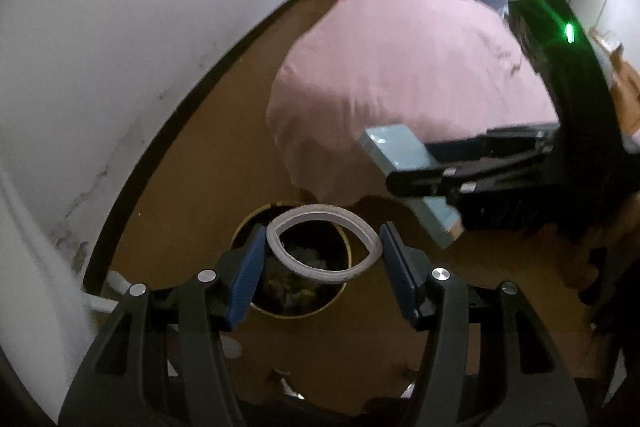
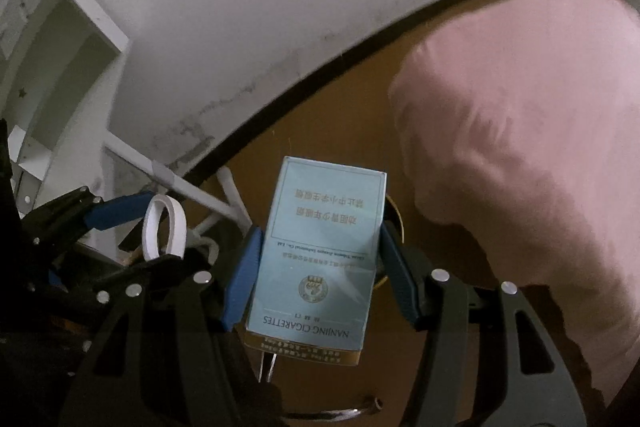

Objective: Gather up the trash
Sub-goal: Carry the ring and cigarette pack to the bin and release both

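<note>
Currently we are seeing the white wall [image 1: 120, 47] at far left. Near it, the left gripper [image 1: 323, 259] is pinching a white tape ring [image 1: 324, 245] between its blue pads [image 1: 248, 275], directly over the open trash bin [image 1: 294, 311] on the brown floor [image 1: 208, 167]. Further right, the right gripper [image 2: 316, 267] is clamping a pale blue cigarette pack [image 2: 320, 255], held just right of the bin. We are noting the pink bedspread [image 1: 400, 67] beyond, far right.
</note>
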`<state>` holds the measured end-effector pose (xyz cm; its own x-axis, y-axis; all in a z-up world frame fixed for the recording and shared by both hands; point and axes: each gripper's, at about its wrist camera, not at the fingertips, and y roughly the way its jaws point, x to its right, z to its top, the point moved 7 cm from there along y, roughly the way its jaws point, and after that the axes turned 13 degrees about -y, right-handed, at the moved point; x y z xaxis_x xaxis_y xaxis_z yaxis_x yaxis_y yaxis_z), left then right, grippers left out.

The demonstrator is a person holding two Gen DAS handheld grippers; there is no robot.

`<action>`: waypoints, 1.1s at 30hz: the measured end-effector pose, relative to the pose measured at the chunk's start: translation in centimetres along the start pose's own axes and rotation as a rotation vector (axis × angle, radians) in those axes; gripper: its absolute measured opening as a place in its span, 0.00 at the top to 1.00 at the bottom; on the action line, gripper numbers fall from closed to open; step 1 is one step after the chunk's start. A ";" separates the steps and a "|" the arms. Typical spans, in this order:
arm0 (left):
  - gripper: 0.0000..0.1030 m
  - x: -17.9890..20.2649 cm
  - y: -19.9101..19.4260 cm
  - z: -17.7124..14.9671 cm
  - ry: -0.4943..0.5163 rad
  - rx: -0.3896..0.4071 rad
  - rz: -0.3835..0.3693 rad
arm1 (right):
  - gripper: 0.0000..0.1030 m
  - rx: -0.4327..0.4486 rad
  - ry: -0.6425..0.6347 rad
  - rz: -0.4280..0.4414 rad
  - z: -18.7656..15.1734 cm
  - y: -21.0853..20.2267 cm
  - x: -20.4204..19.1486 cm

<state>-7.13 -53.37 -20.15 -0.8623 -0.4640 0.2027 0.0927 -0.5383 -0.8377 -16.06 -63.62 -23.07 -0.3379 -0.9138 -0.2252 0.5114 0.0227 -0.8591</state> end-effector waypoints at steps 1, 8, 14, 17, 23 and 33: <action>0.45 -0.2 1.0 -0.1 0.009 -0.013 0.004 | 0.43 -0.016 0.010 0.005 -0.5 0.9 0.4; 0.45 -3.8 8.4 -1.9 -0.081 -0.143 -0.015 | 0.43 -0.145 0.040 0.036 -3.0 9.0 2.5; 0.45 -6.9 12.8 -3.9 -0.201 -0.237 -0.005 | 0.43 -0.196 0.026 0.025 -2.6 13.6 2.1; 0.45 -7.7 13.7 -3.9 -0.217 -0.245 0.009 | 0.43 -0.218 0.017 0.032 -2.0 15.3 1.5; 0.45 -8.2 14.7 -3.7 -0.225 -0.252 0.032 | 0.43 -0.232 -0.001 0.029 -0.8 17.2 0.9; 0.21 -8.9 14.9 -3.3 -0.218 -0.208 0.059 | 0.26 -0.203 0.012 -0.004 0.3 16.5 0.8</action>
<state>0.26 -54.93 -36.16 -0.7293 -0.6423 0.2356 0.0166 -0.3609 -0.9325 -7.66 -64.11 -37.24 -0.3497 -0.9093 -0.2256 0.3406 0.1010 -0.9348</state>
